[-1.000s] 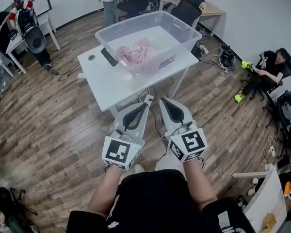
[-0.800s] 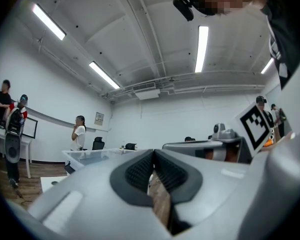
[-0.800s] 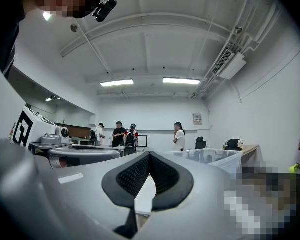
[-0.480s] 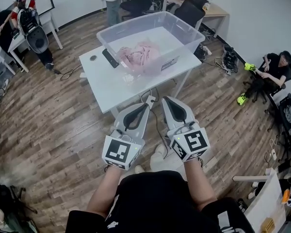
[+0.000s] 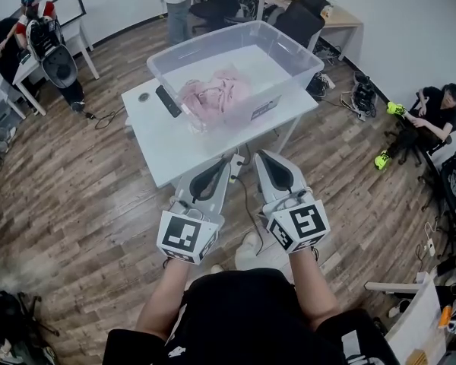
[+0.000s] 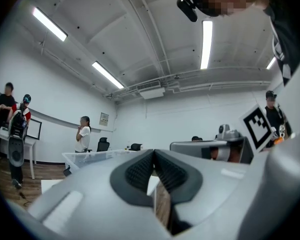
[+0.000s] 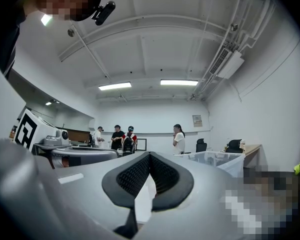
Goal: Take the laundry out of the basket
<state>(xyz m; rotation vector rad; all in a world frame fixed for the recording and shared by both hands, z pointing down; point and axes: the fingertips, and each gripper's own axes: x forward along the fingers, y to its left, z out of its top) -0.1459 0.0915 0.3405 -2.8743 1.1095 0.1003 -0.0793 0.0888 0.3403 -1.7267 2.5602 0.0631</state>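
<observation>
You hold your left gripper (image 5: 232,160) and right gripper (image 5: 261,157) closed and empty, side by side at the white worktop's (image 5: 175,139) near edge, while the crumpled pink laundry (image 5: 213,94) lies inside the clear plastic basket (image 5: 302,68) along its far edge.

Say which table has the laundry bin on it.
The white table mid-room, under the clear bin; the wooden desk by the far wall holds none.

left hand-held gripper (image 6: 153,153): jaws together, empty | basket (image 6: 87,157): ahead, apart
</observation>
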